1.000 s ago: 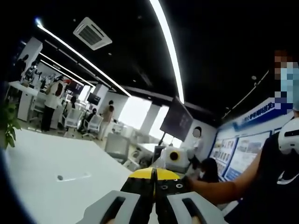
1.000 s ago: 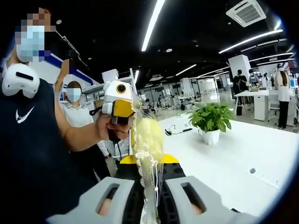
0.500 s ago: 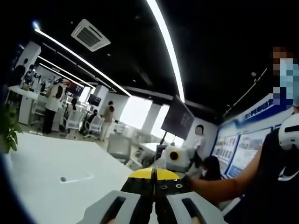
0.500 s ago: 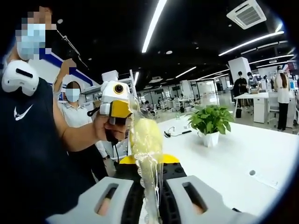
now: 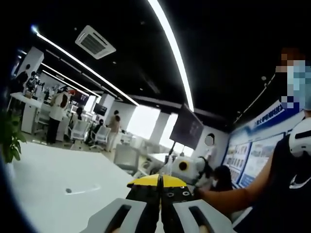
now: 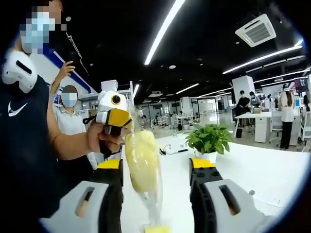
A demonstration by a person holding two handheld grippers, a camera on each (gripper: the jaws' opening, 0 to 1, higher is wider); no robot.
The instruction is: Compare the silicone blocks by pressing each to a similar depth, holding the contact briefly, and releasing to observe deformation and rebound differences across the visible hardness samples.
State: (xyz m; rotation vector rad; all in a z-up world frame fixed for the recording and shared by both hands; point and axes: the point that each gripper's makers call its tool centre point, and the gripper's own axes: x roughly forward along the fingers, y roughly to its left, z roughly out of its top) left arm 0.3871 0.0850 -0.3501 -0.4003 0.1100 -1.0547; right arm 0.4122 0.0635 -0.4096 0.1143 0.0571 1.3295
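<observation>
Right gripper (image 6: 156, 170) fingers have just opened wide, releasing the yellow silicone block in clear wrap (image 6: 143, 167), which hangs between them, above the white worktop (image 6: 272, 170). Release phase: watch rebound. Left gripper (image 5: 160, 187) fingers stay closed together, holding nothing.

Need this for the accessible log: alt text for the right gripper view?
The right gripper has its fingers wide open around a yellow object in a clear bag. Beyond it, a hand holds the left gripper over a white table with a potted plant.
</observation>
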